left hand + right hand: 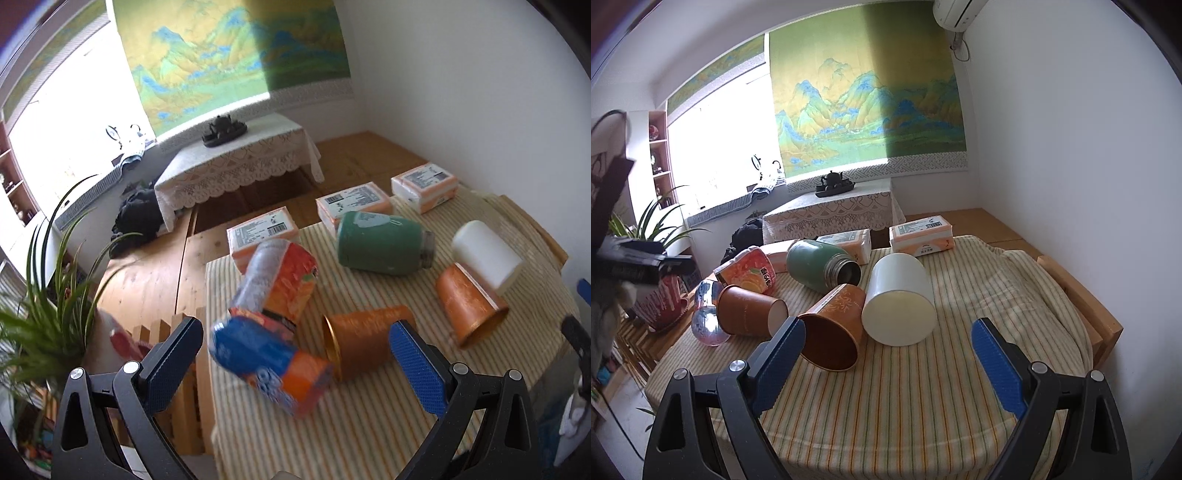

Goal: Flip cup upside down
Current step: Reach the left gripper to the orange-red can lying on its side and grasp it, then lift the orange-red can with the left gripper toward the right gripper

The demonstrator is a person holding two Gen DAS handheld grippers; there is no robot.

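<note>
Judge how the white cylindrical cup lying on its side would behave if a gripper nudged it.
The white cylindrical cup lies on its round wall, so it would probably roll. The orange paper cup beside it may block that. The striped cloth likely damps rolling.

A table [923,406] under a cloth holds everything. Seen from the right wrist camera, three cups lie on their sides in a row: one cup [750,312] at the left, a middle cup [833,332] with its mouth toward the camera, and a big cup [899,301] at the right, touching the middle one. Behind the middle cup lies a flask [820,264] on its side. Left of the flask sits a snack packet [748,275], and at the far left edge lies a bottle [707,314], possibly touching the left cup. Along the far edge stand tissue packs [923,229]. Beyond stands a side table [831,216] with a teapot [833,182] on it.
</note>
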